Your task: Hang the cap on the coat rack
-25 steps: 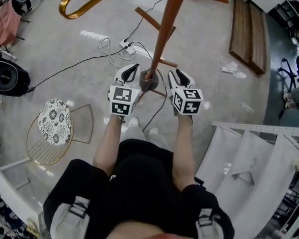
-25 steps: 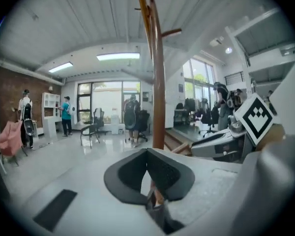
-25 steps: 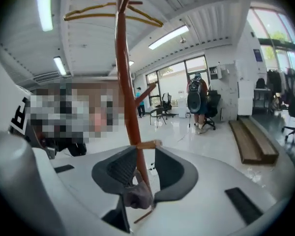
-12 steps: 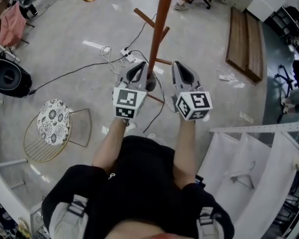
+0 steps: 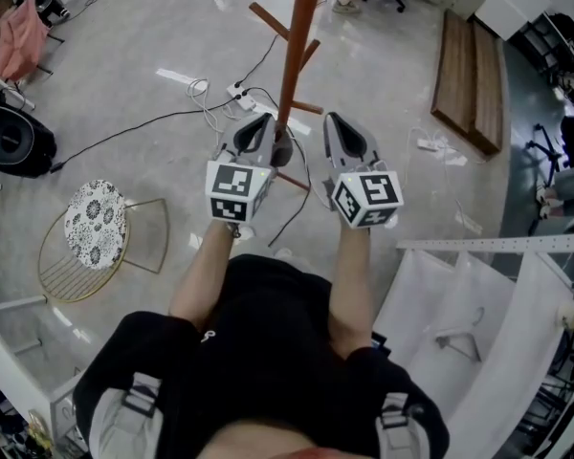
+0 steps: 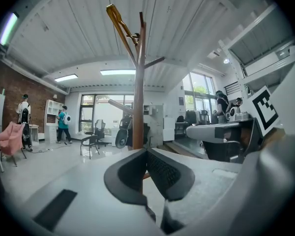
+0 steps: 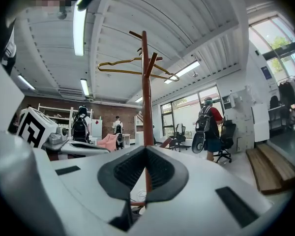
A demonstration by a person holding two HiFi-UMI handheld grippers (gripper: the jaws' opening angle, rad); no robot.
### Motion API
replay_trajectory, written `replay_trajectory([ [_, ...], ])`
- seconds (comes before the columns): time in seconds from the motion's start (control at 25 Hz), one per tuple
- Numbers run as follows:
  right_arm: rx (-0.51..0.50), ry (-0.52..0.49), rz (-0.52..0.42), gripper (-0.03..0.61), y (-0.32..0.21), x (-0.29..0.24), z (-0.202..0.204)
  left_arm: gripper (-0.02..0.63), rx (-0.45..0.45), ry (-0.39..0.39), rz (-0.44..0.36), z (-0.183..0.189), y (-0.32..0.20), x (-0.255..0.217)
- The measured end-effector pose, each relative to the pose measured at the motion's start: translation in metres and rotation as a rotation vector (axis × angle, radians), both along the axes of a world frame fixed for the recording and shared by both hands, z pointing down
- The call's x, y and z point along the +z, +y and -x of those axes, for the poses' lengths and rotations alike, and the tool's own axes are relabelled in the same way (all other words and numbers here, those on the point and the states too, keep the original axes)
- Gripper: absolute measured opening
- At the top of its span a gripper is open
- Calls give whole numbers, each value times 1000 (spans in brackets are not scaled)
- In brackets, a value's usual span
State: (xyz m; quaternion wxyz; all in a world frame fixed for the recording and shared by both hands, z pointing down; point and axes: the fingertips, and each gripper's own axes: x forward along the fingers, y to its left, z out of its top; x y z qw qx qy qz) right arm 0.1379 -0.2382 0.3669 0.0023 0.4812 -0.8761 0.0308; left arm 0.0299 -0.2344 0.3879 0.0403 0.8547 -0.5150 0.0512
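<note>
The coat rack's orange-brown wooden pole [image 5: 292,55] rises from the floor just ahead of both grippers. It stands centred behind the jaws in the left gripper view [image 6: 138,92] and the right gripper view [image 7: 146,97]. A gold hanger [image 7: 132,70] hangs on its upper pegs. My left gripper [image 5: 258,130] is shut with nothing in it, close to the pole's left side. My right gripper [image 5: 341,134] is shut and empty to the pole's right. A dark grey shape [image 5: 280,151] sits low by the pole between them; I cannot tell what it is. No cap shows clearly in any view.
A gold wire stool with a patterned cushion [image 5: 88,226] stands at the left, with a black round device [image 5: 10,140] beyond it. Cables and a power strip [image 5: 239,92] lie near the rack's foot. Wooden planks [image 5: 474,70] lie far right, and white shelving [image 5: 478,295] stands near right. People stand far off.
Both grippers have moved forward a little and now flank the pole more closely. The head view has shifted, so the floor objects sit slightly lower left.
</note>
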Motion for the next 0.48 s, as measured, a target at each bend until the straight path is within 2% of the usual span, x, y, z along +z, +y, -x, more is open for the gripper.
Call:
replay_trajectory([
  [0.48,-28,9,-30,-5,-6,-4,-14,-1,-22,21,-16,-11,-2,-1],
])
